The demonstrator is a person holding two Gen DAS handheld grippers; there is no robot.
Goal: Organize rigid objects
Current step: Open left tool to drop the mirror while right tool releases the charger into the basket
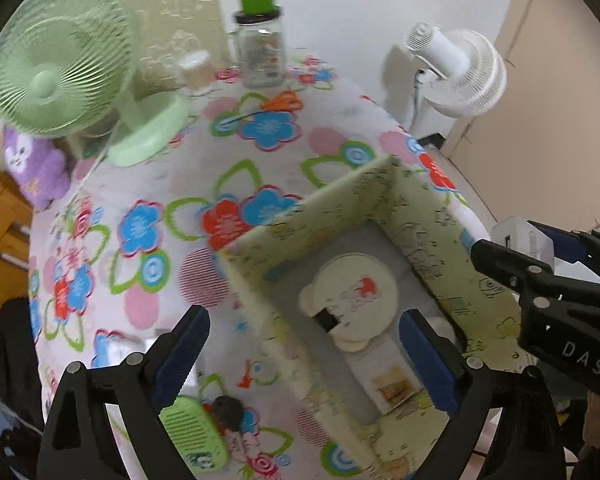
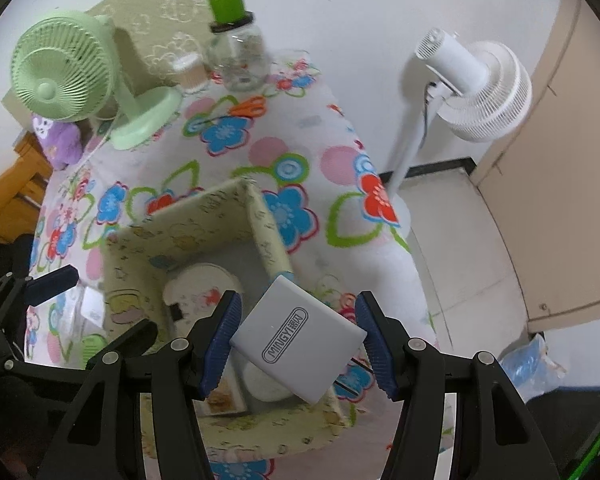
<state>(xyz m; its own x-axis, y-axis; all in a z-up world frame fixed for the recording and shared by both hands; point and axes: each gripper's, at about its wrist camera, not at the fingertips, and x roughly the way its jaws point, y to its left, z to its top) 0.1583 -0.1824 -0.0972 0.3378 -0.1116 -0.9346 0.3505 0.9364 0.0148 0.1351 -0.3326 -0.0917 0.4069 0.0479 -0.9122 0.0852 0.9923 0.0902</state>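
green fan: far left of the table, upright on its base, not in play.
green comb: flat on the flowered tablecloth, just under the left finger of the left gripper.
left gripper: released, jaws wide, nothing between the pads. Hovers pointing down over the near-left wall of the fabric box.
round cream gadget: already in the box, lying flat on the bottom beside a small printed carton. Both are apart from the left pads.
fabric box: soft walls, open top, sits near the table's right edge. Judgement: walls will buckle if pushed, so enter from above.
white charger block: the task's thing right now. Grasped by the right gripper, 1 pad on each opposite side, tilted, logo face up.
charger position: in the air over the box's right wall, partly above the opening, not yet inside.
handling, judgement: rigid smooth plastic shell, light, likely slick on the faces. Flat side faces are the right hold, as now. Should survive a short drop.
next, judgement: shift left over the free floor area, lower, then let go.
white pedestal fan: on the floor at right, well apart from the table.
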